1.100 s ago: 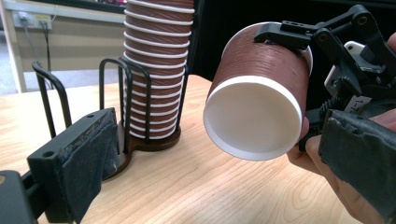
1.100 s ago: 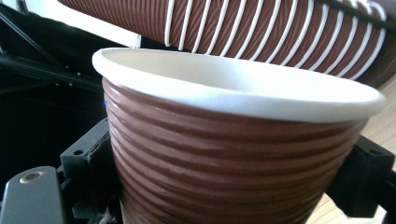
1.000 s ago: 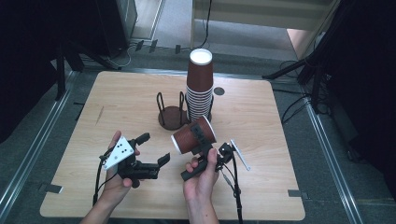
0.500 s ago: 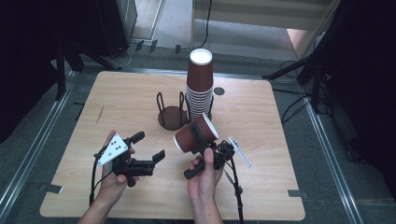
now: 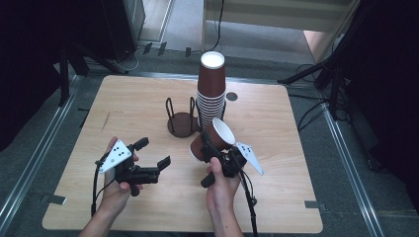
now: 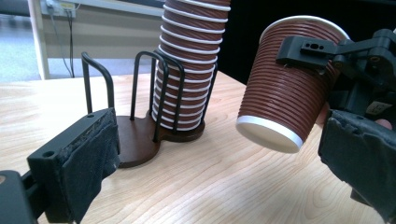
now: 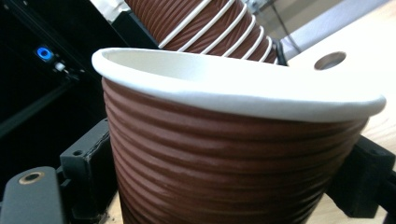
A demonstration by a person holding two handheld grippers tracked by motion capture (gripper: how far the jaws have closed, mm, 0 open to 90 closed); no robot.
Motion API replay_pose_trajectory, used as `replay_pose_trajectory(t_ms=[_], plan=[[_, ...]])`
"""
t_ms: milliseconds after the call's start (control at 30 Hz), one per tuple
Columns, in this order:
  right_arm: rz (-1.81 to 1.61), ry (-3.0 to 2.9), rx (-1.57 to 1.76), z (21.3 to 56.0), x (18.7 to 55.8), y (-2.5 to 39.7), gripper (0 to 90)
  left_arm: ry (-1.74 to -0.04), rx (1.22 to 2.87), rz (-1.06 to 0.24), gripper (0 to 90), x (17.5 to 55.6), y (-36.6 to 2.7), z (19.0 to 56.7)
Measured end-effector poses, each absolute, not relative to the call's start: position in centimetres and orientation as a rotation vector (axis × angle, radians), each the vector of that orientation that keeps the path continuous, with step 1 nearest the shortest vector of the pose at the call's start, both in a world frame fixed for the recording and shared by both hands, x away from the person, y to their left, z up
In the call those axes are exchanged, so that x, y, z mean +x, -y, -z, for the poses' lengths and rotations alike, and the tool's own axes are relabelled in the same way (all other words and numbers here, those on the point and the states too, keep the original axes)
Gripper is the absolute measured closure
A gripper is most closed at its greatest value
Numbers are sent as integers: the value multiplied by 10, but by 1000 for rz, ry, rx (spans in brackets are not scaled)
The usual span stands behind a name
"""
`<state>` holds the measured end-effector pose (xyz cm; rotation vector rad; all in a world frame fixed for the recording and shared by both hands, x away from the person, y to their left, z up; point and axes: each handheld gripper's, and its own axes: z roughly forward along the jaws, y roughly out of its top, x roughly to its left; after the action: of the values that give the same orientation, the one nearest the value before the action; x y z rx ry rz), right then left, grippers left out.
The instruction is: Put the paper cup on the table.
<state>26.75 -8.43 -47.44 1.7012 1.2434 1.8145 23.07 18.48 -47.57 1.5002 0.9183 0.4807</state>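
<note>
A tall stack of brown ribbed paper cups stands in one bay of a black wire rack with a brown base. My right gripper is shut on a single brown cup, held tilted just above the table in front of the stack, with its white mouth up and to the right. To the left of that cup my left gripper is open and holds nothing.
The wooden table has a round hole beside the stack. Metal rails run along both sides of the table. Stand legs and cables lie off the back right. Bare wood spreads at the left and the right.
The right gripper has shifted slightly right with the cup and tipped its mouth further up. The left gripper has drifted a little to the left and stays open.
</note>
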Motion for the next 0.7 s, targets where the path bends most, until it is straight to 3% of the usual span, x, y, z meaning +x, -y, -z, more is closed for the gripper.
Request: replay_pose_trajectory(t_ms=[433, 700], plan=[[-1688, -1338, 1541, 471, 270, 97, 114, -961, 1528, -509, 0, 234, -195, 481], [-1661, -1383, 1447, 473, 273, 99, 115, -1023, 1560, -593, 0, 239, -213, 490]])
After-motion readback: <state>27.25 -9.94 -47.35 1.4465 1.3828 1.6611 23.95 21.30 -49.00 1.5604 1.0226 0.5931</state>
